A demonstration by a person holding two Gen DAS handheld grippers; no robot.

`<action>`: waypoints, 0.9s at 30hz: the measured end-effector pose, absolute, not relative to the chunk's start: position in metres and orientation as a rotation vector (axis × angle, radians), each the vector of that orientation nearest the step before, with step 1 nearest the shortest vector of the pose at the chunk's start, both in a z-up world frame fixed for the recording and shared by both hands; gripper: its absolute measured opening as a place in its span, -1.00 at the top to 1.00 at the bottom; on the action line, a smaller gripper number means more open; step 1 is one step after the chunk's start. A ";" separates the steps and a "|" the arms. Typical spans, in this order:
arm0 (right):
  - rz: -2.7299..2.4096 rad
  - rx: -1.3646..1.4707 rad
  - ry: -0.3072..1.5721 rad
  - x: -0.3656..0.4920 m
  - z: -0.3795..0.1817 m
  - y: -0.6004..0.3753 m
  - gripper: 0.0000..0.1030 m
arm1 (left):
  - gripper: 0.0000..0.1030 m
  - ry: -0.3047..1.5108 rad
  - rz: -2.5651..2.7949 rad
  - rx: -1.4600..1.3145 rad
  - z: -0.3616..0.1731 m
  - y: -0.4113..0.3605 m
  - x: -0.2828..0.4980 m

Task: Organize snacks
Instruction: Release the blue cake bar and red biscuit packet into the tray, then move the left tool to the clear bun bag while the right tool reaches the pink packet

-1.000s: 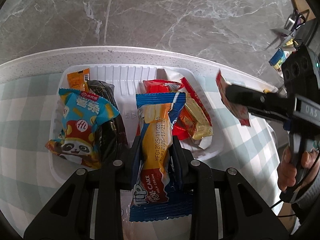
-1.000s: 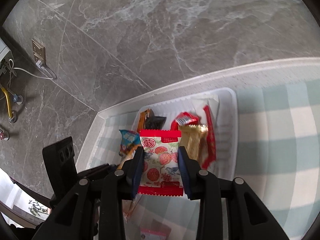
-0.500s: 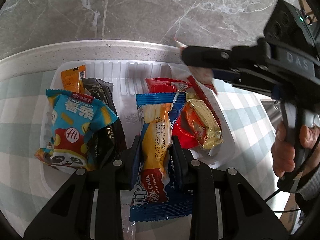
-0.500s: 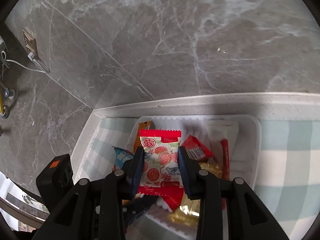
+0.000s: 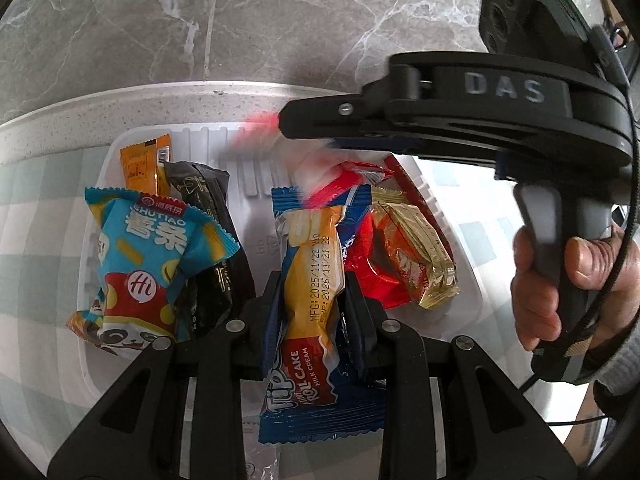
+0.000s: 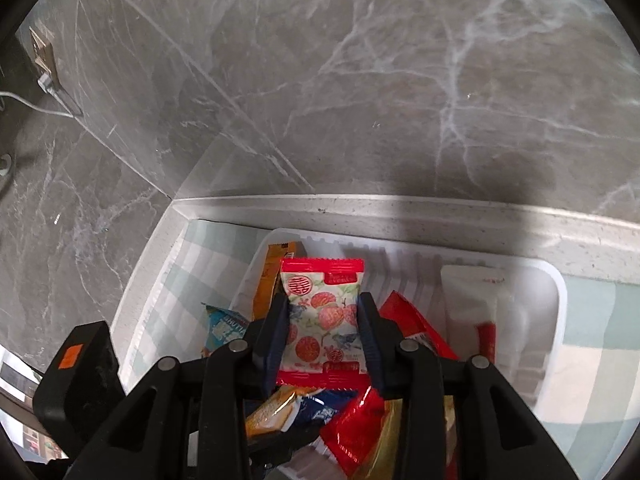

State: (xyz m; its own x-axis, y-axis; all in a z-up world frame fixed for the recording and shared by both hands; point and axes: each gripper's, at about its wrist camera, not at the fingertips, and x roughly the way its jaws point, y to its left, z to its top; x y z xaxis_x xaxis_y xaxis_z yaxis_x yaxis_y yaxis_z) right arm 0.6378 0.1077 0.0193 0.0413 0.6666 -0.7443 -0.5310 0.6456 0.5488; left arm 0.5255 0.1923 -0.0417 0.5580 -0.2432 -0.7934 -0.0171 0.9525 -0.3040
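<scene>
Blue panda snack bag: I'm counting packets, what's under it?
Under the blue panda snack bag lie a black packet and an orange packet, in the white tray. Anything beneath is hidden.

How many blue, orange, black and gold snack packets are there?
Blue: 2 (panda packet, roll cake packet)
Orange: 1 (orange packet)
Black: 1 (black packet)
Gold: 1 (gold packet)
Total: 5
</scene>
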 end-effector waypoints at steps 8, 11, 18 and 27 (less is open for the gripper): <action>0.913 0.106 1.183 0.634 0.027 0.105 0.20 | 0.32 0.965 -0.109 -0.283 -0.038 0.191 0.520; 0.917 0.112 1.157 0.625 0.036 0.097 0.13 | 0.15 0.944 -0.114 -0.291 -0.034 0.193 0.517; 0.914 0.147 1.109 0.600 0.058 0.069 0.09 | 0.15 0.909 -0.116 -0.290 -0.016 0.192 0.507; 0.905 0.159 1.080 0.556 0.082 0.035 0.01 | 0.15 0.892 -0.112 -0.297 0.004 0.190 0.464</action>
State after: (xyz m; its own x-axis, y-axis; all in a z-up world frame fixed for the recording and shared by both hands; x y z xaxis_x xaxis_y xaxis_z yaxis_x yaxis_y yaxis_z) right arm 0.5557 0.0350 0.0822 0.1630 0.7035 -0.6917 -0.5586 0.6437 0.5231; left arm 0.4643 0.1903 0.0039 0.6255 -0.2188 -0.7489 -0.0265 0.9533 -0.3007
